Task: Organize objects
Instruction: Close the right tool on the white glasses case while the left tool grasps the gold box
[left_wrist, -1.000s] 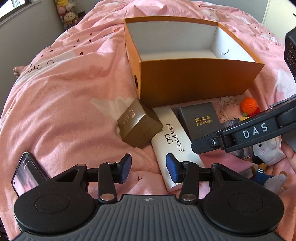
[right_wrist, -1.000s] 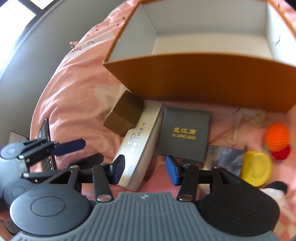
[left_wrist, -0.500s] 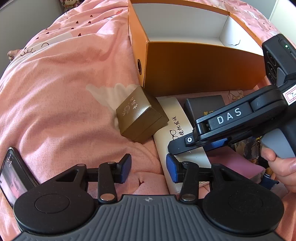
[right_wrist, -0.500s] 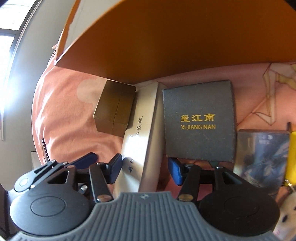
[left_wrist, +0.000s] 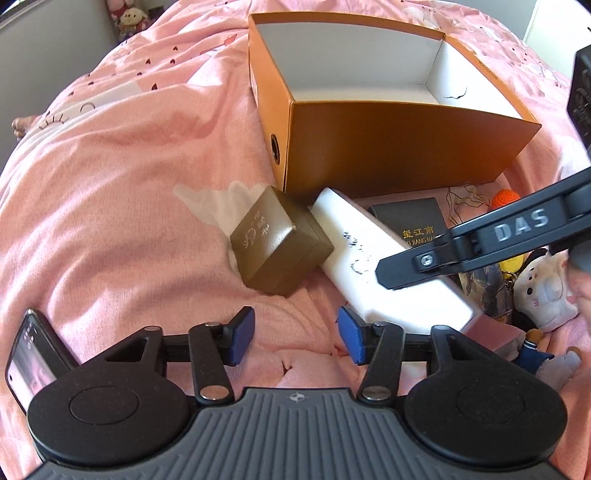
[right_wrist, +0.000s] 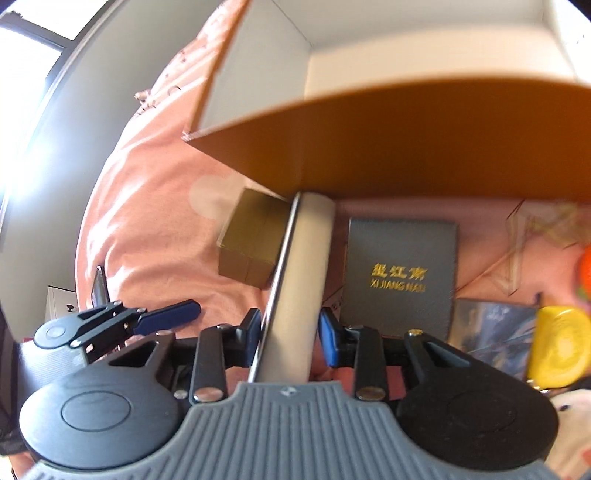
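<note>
On the pink bedspread (left_wrist: 110, 206): one open orange box (left_wrist: 399, 147), with one gold-brown box, one long white case and one dark grey box laid in a row in front of it.
Gold-brown box (left_wrist: 279, 245): one, tilted, touching the white case on its left side.
White case (right_wrist: 295, 280): one, long and narrow; its far end is seen touching the orange box's front wall, its near end is raised off the bedspread.
Dark grey box (right_wrist: 400, 273): one, flat, gold lettering on top, just beside the white case on the right.
Small items at the right: one yellow disc (right_wrist: 557, 347), one orange knitted ball (left_wrist: 504, 197), one white plush toy (left_wrist: 546, 295).
Phone (left_wrist: 31, 363): one, propped at the lower left.
Right gripper (right_wrist: 290, 341): both blue pads are pressed against the white case, which is clamped between them.
Left gripper (left_wrist: 295, 334): held with fingers spread apart, nothing between them; the white case's near end lies just beyond its right finger.
</note>
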